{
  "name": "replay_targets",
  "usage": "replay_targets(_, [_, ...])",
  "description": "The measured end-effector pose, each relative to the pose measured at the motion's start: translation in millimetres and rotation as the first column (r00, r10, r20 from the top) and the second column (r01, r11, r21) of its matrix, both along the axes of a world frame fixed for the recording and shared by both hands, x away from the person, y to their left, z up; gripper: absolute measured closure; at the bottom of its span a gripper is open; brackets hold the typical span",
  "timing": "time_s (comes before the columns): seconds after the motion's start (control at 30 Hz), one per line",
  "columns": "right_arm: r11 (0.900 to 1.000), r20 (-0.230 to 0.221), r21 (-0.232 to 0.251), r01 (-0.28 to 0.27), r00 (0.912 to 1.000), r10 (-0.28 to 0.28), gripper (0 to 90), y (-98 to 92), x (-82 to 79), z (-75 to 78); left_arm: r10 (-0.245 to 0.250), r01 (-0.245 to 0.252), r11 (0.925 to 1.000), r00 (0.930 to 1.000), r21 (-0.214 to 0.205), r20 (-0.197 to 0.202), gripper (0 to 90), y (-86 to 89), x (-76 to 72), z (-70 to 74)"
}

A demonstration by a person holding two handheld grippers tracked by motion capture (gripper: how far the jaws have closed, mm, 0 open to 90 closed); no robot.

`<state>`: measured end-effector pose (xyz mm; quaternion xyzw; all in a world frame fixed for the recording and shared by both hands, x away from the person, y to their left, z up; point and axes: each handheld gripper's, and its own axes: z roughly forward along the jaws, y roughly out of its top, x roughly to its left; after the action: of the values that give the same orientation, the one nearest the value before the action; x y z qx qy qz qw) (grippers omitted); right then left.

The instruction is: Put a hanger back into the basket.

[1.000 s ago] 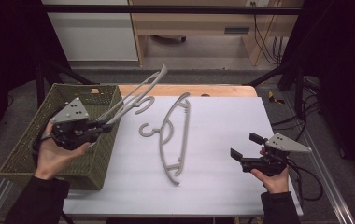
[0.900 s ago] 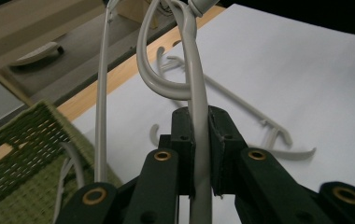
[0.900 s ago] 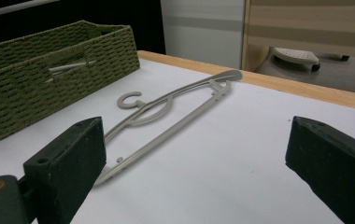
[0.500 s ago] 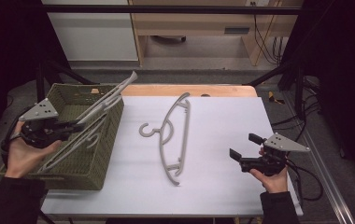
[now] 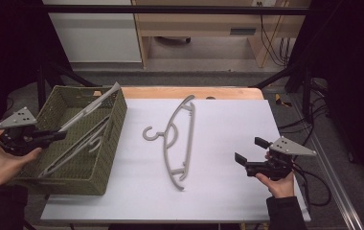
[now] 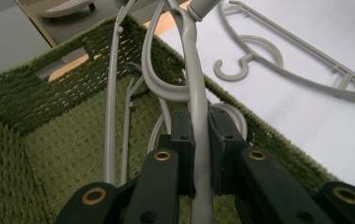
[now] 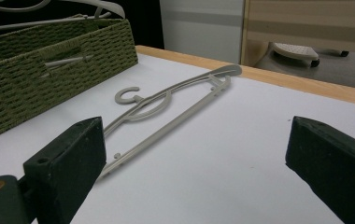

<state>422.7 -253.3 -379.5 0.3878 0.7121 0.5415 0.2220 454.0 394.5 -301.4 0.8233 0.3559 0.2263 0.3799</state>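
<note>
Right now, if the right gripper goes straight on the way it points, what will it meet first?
Probably the grey hanger lying on the white table. The right gripper has open fingers and aims at it over bare table; depth is uncertain.

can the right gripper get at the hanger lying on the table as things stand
Probably yes: the right gripper hovers with jaws open, facing the hanger, with bare white table between them.

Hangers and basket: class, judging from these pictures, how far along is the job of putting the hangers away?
Done: one hanger already in the green basket lies on its floor. In hand: the left gripper is shut on a second hanger, tilted over the basket with its tip above the rim. Left: the third hanger lies flat on the white table; the right gripper waits open.
</note>
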Motion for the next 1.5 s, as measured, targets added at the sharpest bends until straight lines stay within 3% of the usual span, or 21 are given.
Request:
replay_targets(0.27, [1.0000,-0.001,-0.003,-0.004,1.0000,0.004,5.2,0.4,1.0,-1.3,-0.003,0.003,0.9997,1.0000,-0.024,-0.001,81.4,17.4,3.4,-9.5])
replay_targets(0.47, [1.0000,0.001,-0.003,-0.003,1.0000,0.003,5.2,0.0,1.0,-1.2,-0.015,0.015,0.9995,0.9999,-0.029,-0.005,81.4,21.1,1.2,-16.1])
replay_targets(0.93, [1.0000,-0.007,-0.006,-0.003,1.0000,0.003,5.2,2.6,1.8,-2.7,-0.036,0.036,0.9994,0.9994,0.001,-0.002,81.4,21.2,2.2,-41.1])
replay_targets(1.07, [1.0000,-0.004,-0.005,-0.006,1.0000,0.006,5.2,2.9,1.6,-2.5,-0.024,0.024,0.9996,0.9994,0.014,-0.023,81.2,26.4,3.7,-52.3])
replay_targets(1.17, [1.0000,-0.005,-0.006,-0.005,1.0000,0.005,5.2,2.9,1.6,-2.7,0.018,-0.015,0.9981,0.9977,0.059,-0.065,81.1,26.5,9.2,-62.8])
replay_targets(1.2, [1.0000,-0.007,-0.007,-0.007,0.9999,0.007,5.2,2.9,1.5,-2.7,0.028,-0.021,0.9965,0.9965,0.081,-0.079,81.0,25.3,10.4,-63.7])
replay_targets(1.33, [1.0000,-0.009,-0.007,-0.004,0.9999,0.004,5.2,3.2,1.6,-2.9,0.042,-0.032,0.9946,0.9942,0.099,-0.099,80.6,20.7,12.3,-63.1])
replay_targets(1.4, [0.9999,-0.008,-0.008,-0.008,0.9999,0.008,5.2,3.2,1.3,-2.8,0.064,-0.043,0.9903,0.9856,0.132,-0.157,79.6,20.3,15.1,-66.2])
replay_targets(1.5, [1.0000,-0.006,-0.007,-0.006,1.0000,0.006,5.2,3.2,1.3,-2.7,0.124,-0.093,0.9830,0.9724,0.158,-0.198,75.8,18.0,19.2,-75.2])
